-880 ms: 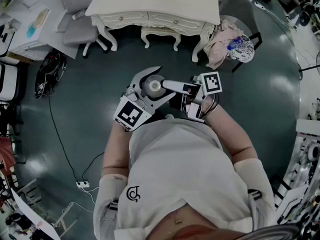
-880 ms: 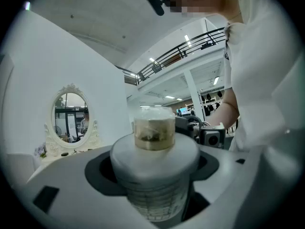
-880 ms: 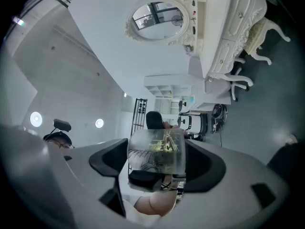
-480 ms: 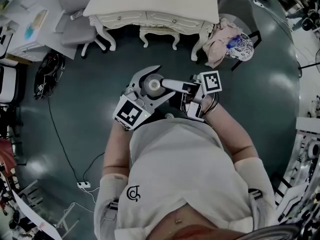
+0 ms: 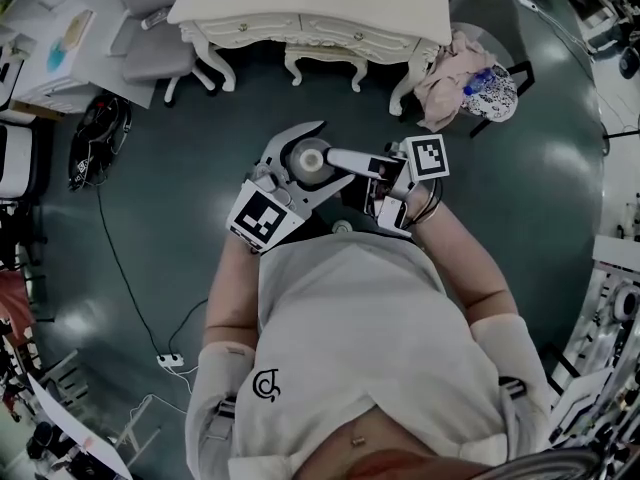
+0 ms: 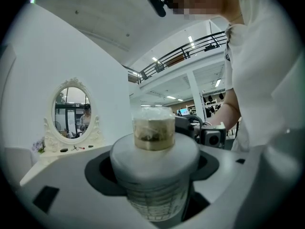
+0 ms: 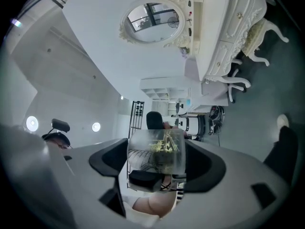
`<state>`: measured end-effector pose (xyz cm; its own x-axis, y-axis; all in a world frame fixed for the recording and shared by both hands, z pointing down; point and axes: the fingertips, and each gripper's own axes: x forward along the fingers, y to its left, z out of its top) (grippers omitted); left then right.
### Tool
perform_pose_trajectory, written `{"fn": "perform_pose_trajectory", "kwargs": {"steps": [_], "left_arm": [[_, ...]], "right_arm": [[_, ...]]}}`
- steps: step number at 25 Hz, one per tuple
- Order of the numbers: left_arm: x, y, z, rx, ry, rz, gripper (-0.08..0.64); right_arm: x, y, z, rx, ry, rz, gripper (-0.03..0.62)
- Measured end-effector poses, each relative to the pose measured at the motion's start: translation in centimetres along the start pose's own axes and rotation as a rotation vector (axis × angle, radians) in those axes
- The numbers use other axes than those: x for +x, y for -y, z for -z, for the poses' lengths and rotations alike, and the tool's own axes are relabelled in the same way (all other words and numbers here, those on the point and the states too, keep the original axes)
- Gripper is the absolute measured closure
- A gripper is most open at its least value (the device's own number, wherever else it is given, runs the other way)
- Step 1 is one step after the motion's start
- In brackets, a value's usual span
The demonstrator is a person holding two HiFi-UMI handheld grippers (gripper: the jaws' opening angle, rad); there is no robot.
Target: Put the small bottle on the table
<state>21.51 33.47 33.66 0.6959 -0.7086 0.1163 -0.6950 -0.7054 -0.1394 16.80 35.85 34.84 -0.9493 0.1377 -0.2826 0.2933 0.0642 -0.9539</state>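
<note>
I hold both grippers close together in front of the person's chest, above the dark floor. The small white bottle (image 5: 310,159) stands upright in my left gripper (image 5: 326,154), whose curved jaws are shut on its body (image 6: 155,175). A clear cap (image 6: 153,127) with yellowish bits inside tops it. My right gripper (image 5: 335,160) reaches in from the right, rolled on its side. In the right gripper view the clear cap (image 7: 157,149) sits between its jaws, with a dark gap on each side. I see no pad pressing on it.
A white dressing table (image 5: 310,8) with an oval mirror (image 6: 71,111) stands ahead across the floor, a stool (image 5: 320,68) beneath it. A chair piled with clothes (image 5: 470,83) is at its right and a grey chair (image 5: 150,28) at its left. A cable (image 5: 110,258) runs along the floor on the left.
Both grippers and the bottle keep the same pose. Only the head view has shifted slightly, so the dressing table sits a little further right.
</note>
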Motion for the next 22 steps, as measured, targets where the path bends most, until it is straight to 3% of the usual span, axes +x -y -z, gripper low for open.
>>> {"fn": "perform_pose_trajectory", "kwargs": {"steps": [7, 22], "left_arm": [[0.1, -7.2, 1.9, -0.025, 0.006, 0.025, 0.207], [-1.4, -30.2, 3.6, 0.01, 0.019, 0.193, 0.207]], "right_arm": [[4.0, 2.7, -5.8, 0.012, 0.041, 0.023, 0.229], [19.1, 7.2, -23.8, -0.03, 0.222, 0.019, 0.229]]}}
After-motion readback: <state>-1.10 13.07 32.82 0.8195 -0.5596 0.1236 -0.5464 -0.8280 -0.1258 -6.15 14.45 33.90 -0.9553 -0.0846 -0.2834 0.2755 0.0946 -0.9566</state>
